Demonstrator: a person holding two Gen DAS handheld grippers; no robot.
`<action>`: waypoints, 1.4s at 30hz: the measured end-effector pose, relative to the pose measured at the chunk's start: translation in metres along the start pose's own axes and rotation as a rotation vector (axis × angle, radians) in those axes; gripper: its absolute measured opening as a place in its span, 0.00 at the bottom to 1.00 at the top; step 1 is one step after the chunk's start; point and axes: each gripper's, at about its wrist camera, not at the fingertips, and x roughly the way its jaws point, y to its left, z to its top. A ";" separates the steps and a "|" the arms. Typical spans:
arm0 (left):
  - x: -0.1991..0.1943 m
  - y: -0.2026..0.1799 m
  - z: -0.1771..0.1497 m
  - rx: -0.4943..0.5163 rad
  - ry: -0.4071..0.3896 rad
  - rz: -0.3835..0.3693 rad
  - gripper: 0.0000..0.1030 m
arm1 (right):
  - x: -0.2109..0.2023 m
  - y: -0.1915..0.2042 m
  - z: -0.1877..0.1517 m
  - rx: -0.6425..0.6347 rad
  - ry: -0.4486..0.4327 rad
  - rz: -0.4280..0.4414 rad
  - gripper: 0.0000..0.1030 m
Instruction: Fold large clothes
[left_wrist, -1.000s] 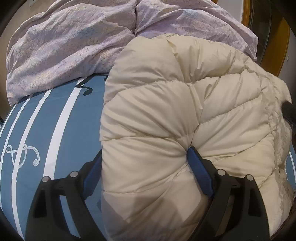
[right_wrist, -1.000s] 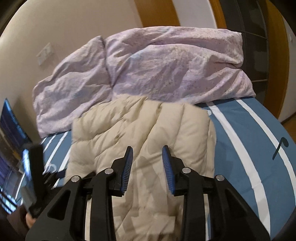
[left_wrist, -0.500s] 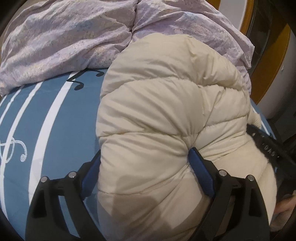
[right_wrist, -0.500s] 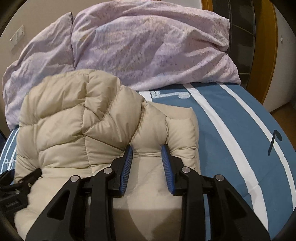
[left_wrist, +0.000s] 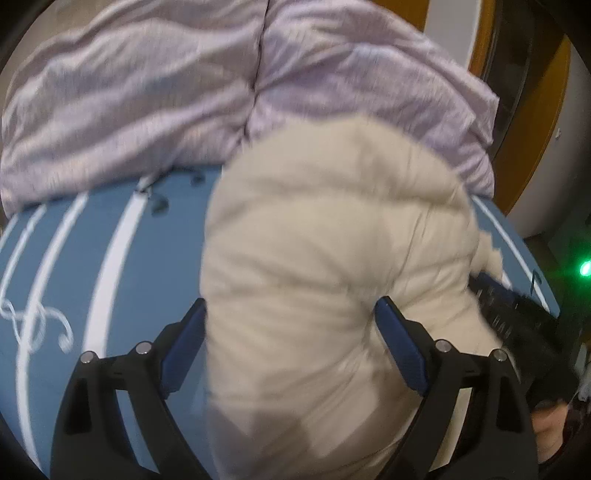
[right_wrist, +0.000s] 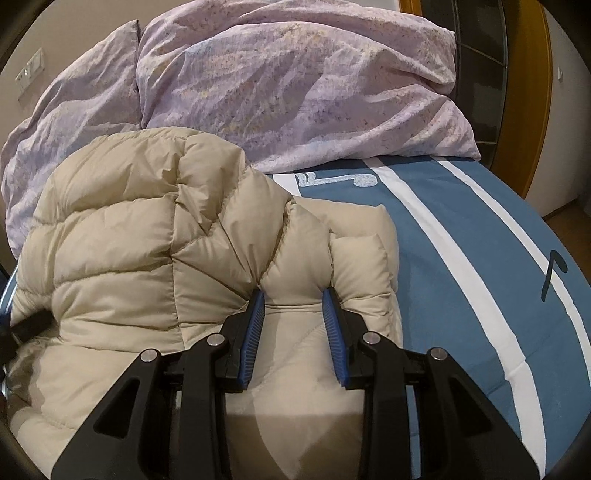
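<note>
A puffy beige down jacket (left_wrist: 332, 240) lies bunched on a blue bed sheet (left_wrist: 92, 258) with white stripes. My left gripper (left_wrist: 291, 314) is shut on a thick fold of the jacket, its blue pads pressing into both sides. My right gripper (right_wrist: 294, 299) is shut on another fold of the same jacket (right_wrist: 147, 240) near its right edge. The jacket's upper half stands folded up over the lower part. The right gripper's black body shows in the left wrist view (left_wrist: 517, 314) at the right.
A crumpled lilac duvet (right_wrist: 295, 81) lies across the head of the bed behind the jacket. A wooden door frame (right_wrist: 528, 92) stands at the right. The blue sheet (right_wrist: 480, 258) lies bare to the right of the jacket.
Both grippers have lifted the jacket's lower half and carried it forward over the upper part. The right gripper has closed on a fold. The left view is blurred from motion.
</note>
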 end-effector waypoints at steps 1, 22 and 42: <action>-0.002 -0.002 0.006 0.017 -0.020 0.015 0.87 | 0.000 0.001 0.000 -0.003 0.000 -0.004 0.33; 0.066 -0.007 0.012 0.096 -0.053 0.138 0.98 | 0.002 0.006 0.002 -0.030 -0.008 -0.049 0.34; 0.076 -0.014 0.009 0.120 -0.021 0.192 0.98 | 0.004 0.008 0.004 -0.039 -0.002 -0.058 0.35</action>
